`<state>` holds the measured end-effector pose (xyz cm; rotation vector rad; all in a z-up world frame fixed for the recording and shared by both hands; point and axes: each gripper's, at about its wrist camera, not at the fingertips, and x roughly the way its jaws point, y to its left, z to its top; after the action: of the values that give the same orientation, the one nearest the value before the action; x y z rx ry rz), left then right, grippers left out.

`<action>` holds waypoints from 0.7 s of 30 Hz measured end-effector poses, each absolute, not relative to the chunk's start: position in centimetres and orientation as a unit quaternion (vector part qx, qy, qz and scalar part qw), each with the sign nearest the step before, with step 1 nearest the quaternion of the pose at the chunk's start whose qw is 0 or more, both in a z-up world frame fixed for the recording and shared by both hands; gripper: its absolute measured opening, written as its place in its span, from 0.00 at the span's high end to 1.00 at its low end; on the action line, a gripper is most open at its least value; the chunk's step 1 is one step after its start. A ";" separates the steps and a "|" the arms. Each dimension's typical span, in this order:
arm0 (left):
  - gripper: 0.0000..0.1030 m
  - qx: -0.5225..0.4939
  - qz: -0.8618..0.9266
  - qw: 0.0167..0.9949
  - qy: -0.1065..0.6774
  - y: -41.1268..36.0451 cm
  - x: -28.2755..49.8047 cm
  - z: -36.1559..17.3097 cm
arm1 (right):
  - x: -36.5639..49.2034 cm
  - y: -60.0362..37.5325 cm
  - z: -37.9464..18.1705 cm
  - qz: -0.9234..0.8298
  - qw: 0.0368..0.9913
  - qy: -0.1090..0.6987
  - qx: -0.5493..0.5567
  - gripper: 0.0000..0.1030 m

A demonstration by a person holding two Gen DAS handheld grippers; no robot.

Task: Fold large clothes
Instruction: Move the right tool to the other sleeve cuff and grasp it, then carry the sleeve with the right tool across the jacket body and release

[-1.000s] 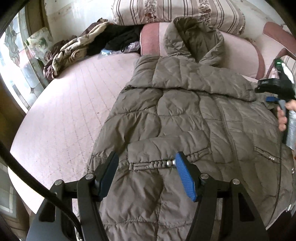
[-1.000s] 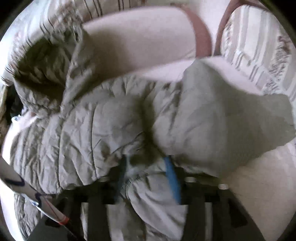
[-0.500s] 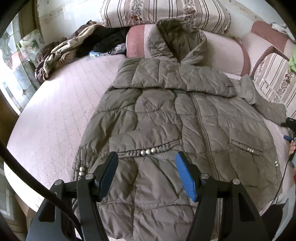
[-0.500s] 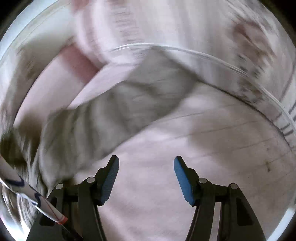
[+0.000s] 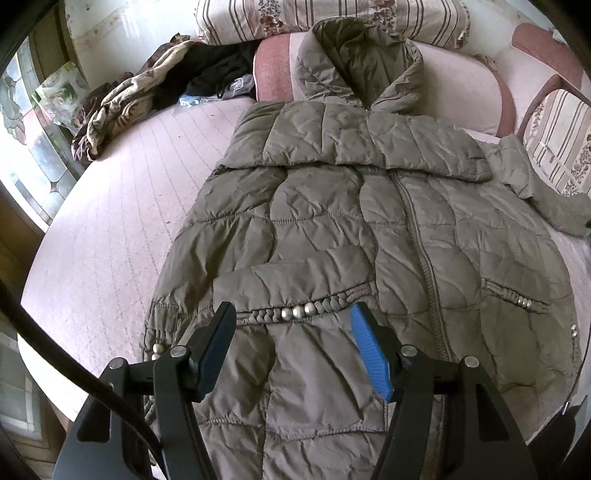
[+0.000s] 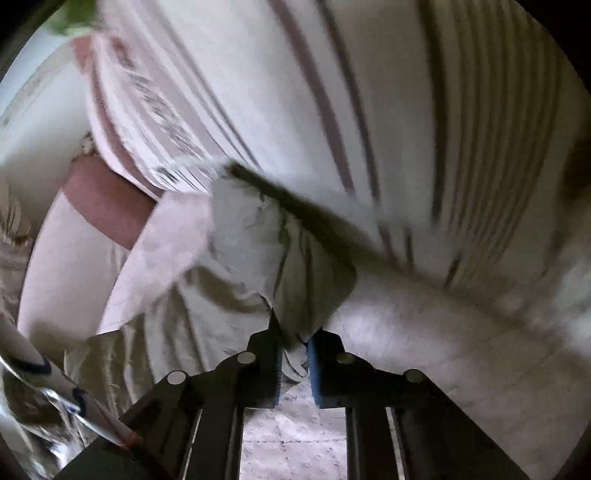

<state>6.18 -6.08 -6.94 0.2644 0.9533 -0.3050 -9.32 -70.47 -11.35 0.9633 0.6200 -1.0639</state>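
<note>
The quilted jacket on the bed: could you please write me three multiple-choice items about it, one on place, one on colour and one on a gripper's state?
1. Where does the jacket's hood lie?
A. Against the pillows at the far end of the bed
B. Tucked under the hem
C. Hanging off the bed's left edge

2. What colour is the jacket?
A. Bright red
B. Olive-grey
C. Navy blue

3. How does the right gripper stand?
A. Wide open above bare mattress
B. Shut on the jacket's sleeve end
C. Shut on a pillow

Answers:
1. A, the hood rests up by the striped pillow.
2. B, the quilted shell is olive-grey throughout.
3. B, its jaws have just closed and the sleeve end is pinched between the pads, while the left gripper hangs open over the hem.
</note>
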 end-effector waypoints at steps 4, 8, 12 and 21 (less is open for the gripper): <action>0.38 0.121 -0.149 0.871 0.453 -5.8 6.1 -6.8 | -9.2 -70.2 -6.2 -0.530 0.717 0.277 0.358 0.91; 0.38 0.110 -0.149 0.876 0.446 -4.4 5.9 -6.3 | -8.4 -69.4 -3.0 -0.538 0.721 0.266 0.347 0.91; 0.38 0.097 -0.144 0.879 0.445 -2.7 5.8 -6.1 | -7.0 -66.4 0.9 -0.500 0.758 0.242 0.342 0.91; 0.38 0.053 -0.131 0.883 0.448 1.3 5.7 -5.9 | 5.0 -52.9 9.3 -0.313 0.875 0.237 0.283 0.91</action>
<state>5.73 1.25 -5.93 0.1110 0.9322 -0.2726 5.00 -52.93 9.32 0.5900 0.4957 -0.6534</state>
